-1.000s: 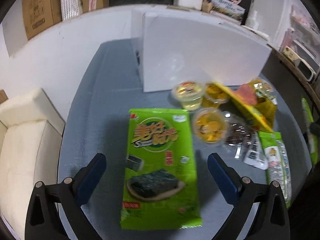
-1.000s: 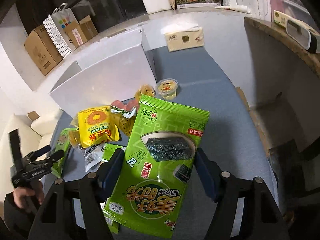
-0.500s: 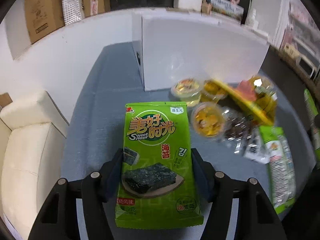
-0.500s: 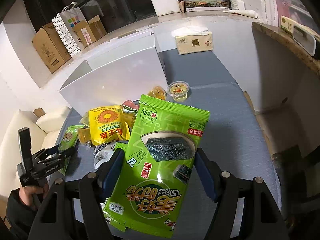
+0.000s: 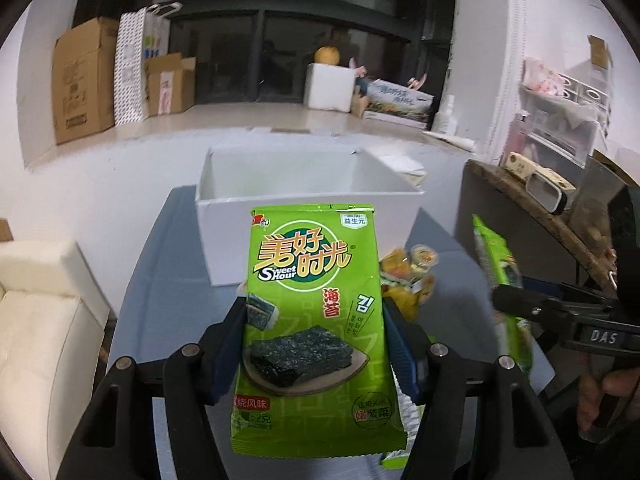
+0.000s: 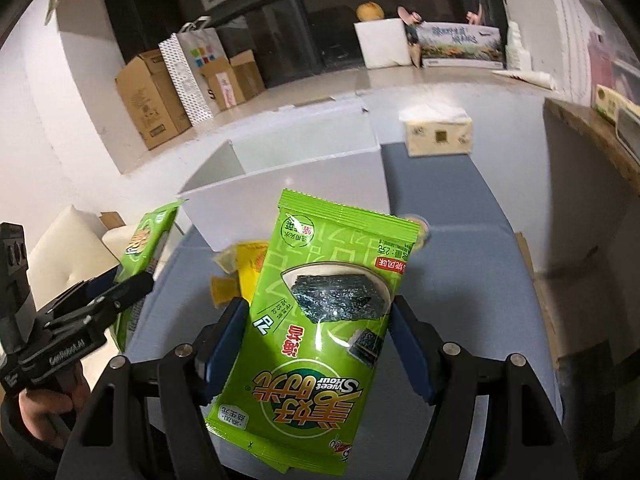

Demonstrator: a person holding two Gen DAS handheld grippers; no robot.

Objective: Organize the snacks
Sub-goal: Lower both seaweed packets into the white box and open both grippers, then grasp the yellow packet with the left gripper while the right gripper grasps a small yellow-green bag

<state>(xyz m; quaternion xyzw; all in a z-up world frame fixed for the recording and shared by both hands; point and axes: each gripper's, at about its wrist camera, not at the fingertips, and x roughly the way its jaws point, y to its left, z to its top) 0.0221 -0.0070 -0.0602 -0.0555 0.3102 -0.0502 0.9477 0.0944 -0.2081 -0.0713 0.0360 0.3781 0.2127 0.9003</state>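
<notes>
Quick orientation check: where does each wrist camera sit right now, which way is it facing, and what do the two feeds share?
Left wrist: on the left gripper, facing the white box across the blue table; its seaweed packet fills the jaws, right gripper and hand at right.
Right wrist: on the right gripper, facing the box from the other side; left gripper and hand at left.
Shared: box, table, both packets, snack pile.

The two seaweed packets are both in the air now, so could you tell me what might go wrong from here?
Both grippers pinch only the packets' side edges: the left gripper holds its seaweed packet, the right gripper its seaweed packet. The slick film may slip out. Heading together for the white box, the grippers could collide.
</notes>
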